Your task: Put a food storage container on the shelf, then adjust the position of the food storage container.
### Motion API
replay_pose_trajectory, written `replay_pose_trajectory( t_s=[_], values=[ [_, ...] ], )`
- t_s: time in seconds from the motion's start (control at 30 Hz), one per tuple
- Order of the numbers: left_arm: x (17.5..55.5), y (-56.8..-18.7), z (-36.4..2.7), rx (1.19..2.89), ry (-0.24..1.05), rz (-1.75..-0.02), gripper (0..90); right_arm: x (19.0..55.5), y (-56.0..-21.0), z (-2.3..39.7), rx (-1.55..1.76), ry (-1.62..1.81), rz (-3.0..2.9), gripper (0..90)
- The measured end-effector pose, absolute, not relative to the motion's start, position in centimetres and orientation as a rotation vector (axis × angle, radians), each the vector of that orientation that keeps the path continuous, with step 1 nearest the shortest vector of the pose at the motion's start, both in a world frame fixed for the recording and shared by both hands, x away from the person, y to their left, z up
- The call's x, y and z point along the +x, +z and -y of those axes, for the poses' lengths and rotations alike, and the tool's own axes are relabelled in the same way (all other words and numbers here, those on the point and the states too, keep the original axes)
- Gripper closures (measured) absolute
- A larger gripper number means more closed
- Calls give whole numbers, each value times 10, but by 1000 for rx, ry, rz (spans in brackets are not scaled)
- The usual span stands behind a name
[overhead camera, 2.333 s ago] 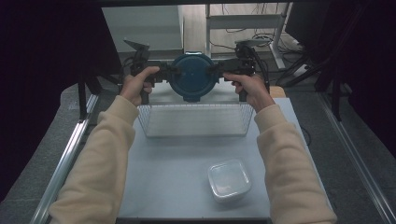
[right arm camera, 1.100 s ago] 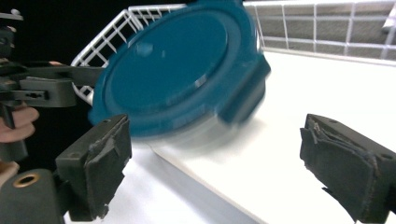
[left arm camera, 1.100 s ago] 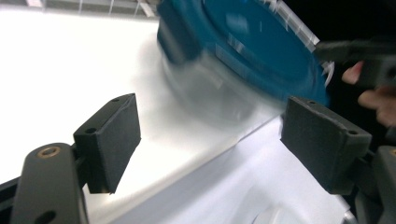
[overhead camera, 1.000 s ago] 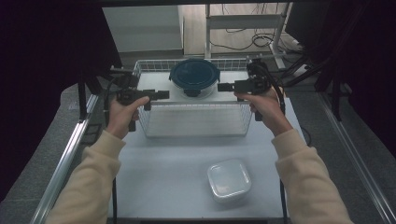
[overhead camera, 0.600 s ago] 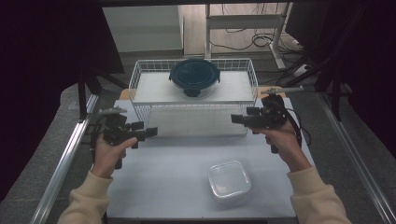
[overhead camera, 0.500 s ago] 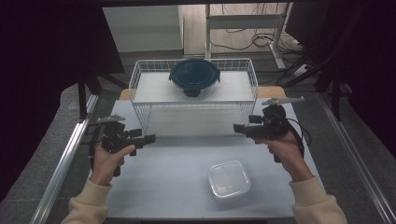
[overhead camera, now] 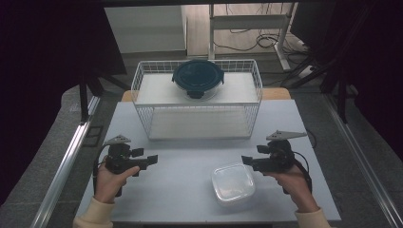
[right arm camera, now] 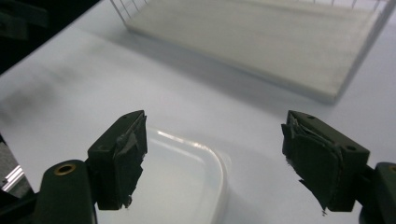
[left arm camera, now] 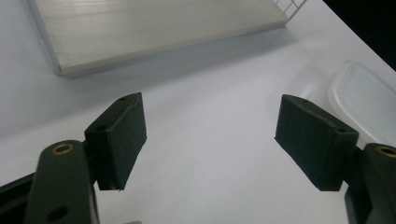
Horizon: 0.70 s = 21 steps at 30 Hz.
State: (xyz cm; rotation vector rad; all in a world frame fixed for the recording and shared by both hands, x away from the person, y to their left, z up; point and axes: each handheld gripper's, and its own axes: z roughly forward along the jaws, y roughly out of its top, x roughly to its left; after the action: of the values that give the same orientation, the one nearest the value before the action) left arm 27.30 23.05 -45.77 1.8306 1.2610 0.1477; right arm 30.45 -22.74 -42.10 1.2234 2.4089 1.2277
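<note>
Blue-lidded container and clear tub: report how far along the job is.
Done: the blue-lidded container sits on the top shelf of the white wire rack. In hand: nothing; the left gripper and right gripper are both open and empty, low over the table. The right one's jaws have just been closing slightly with nothing between them. Left: the clear tub lies on the table beside the right gripper, probably next.

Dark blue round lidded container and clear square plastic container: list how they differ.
The dark blue round lidded container is opaque; the clear square plastic container is see-through. The blue one is round with clip tabs at its rim; the clear one is square with rounded corners. The blue one sits on top of the white wire rack; the clear one lies on the table. Neither is held.
</note>
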Motion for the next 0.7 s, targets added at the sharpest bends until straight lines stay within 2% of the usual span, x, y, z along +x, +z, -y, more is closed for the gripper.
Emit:
replay_pose_trajectory(
  t_s=[0.13, 0.7],
  values=[
    [270, -461, -228, 1835, 143, -1257, 246, 299, -435, 235, 1266, 1208, -2411, 238],
    [264, -459, -227, 1837, 177, -1255, 250, 291, -440, 238, 1285, 1163, -2391, 288]
  ],
)
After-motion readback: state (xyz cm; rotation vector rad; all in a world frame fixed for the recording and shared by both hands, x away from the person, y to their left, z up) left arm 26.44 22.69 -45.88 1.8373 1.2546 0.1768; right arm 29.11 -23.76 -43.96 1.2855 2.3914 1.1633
